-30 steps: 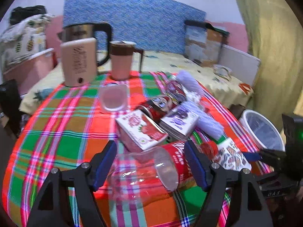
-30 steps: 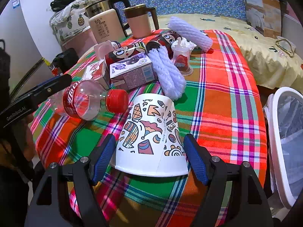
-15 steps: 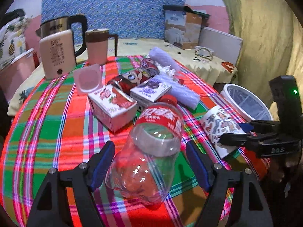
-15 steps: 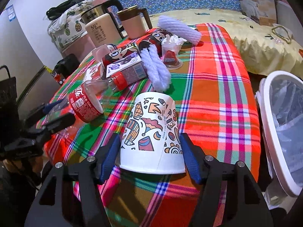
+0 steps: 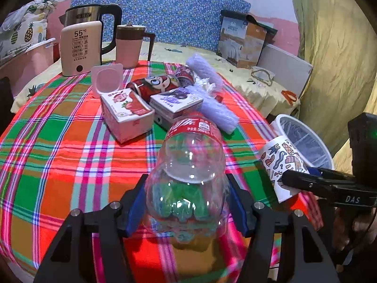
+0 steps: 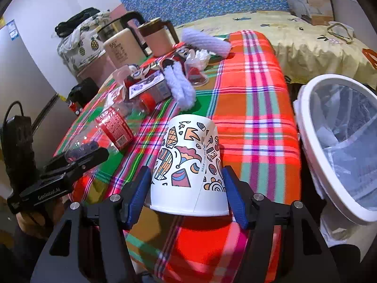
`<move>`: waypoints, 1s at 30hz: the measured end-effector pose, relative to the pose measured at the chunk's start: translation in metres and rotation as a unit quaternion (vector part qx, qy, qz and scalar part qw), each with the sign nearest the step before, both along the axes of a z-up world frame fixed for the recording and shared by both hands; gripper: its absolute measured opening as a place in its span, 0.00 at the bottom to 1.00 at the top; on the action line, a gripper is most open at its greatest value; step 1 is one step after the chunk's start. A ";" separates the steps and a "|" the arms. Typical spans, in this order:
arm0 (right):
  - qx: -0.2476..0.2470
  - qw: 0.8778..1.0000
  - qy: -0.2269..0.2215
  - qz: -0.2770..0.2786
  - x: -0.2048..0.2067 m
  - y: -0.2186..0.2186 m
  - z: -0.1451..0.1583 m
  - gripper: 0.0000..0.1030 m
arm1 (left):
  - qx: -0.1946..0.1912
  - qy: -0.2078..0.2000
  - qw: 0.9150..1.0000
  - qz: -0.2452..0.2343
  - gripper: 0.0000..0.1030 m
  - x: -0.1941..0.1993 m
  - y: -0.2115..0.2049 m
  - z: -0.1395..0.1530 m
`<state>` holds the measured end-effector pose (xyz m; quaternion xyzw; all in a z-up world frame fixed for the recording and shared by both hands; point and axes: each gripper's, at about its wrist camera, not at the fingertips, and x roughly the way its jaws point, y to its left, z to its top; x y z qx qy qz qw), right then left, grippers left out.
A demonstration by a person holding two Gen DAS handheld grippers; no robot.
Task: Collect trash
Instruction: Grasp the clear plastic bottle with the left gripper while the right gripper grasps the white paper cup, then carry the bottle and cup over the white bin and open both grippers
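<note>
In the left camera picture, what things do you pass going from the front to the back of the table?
Plastic bottle in the left tool → strawberry carton → red can → pink mug → blue headboard.

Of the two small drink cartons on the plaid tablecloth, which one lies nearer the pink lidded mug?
The pink strawberry-printed drink carton; it sits on the pink lidded mug side, while the purple-and-white drink carton lies beside the white foam sleeve.
</note>
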<state>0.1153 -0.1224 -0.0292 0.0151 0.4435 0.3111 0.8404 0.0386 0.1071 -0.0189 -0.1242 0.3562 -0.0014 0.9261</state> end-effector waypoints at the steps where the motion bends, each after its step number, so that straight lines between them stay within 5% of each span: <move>1: 0.002 1.000 -0.001 -0.002 0.000 -0.002 0.001 0.61 | -0.001 -0.002 1.000 0.000 0.62 0.000 -0.002 0.001; 16: 0.021 0.999 -0.016 -0.037 0.000 -0.038 0.010 0.61 | -0.013 -0.032 0.999 -0.006 0.62 -0.012 -0.027 0.023; 30: -0.004 0.988 -0.047 -0.147 0.017 -0.112 0.016 0.62 | -0.004 -0.043 0.992 -0.121 0.62 0.059 -0.108 0.032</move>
